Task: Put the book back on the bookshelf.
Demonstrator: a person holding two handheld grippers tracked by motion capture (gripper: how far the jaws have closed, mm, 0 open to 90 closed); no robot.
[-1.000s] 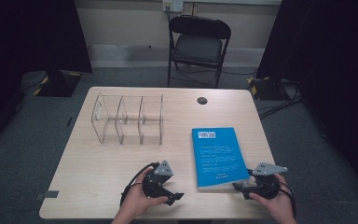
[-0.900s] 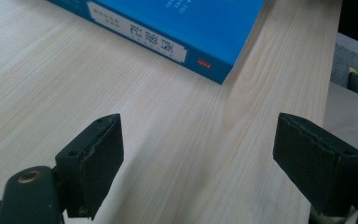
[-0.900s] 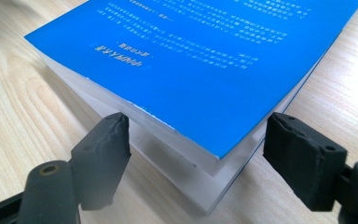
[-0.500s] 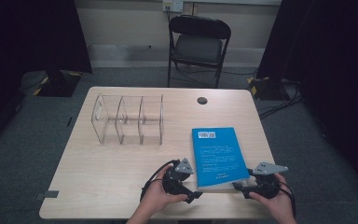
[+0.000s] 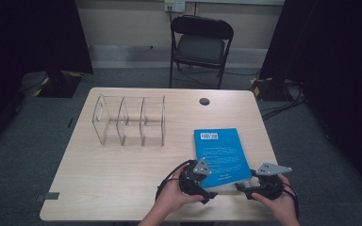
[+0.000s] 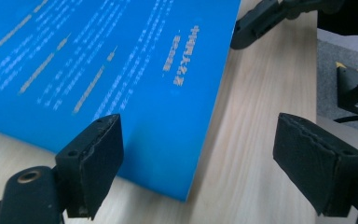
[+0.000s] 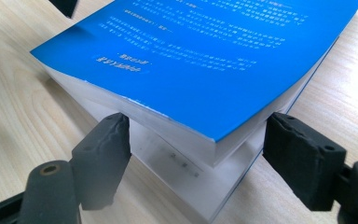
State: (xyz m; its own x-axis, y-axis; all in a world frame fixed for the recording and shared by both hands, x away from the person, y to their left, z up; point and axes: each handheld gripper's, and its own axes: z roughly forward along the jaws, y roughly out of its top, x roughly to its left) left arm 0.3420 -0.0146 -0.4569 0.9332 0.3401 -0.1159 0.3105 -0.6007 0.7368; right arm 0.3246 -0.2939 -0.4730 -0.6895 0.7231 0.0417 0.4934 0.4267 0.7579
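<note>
We find both grippers at the blue book's (image 5: 219,153) near edge — left gripper (image 5: 206,194) gaping, empty. Right gripper (image 5: 243,189) is spread about the lifted cover corner, unclamped; the book's far end is cut off in both gripper views.

Blue book (image 5: 220,154) — cover up, near corner lifted — on table (image 5: 122,179).

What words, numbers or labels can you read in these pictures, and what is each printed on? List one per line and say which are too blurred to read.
Blue book, white barcode label near its far edge: digits too small to read.
Blue book cover, lines of pale print: too small in the high view, blurred in both gripper views.
Blue book cover, short bolder heading: characters show in the gripper views, too blurred to read.
Clear rack, chair and table: no text.
</note>
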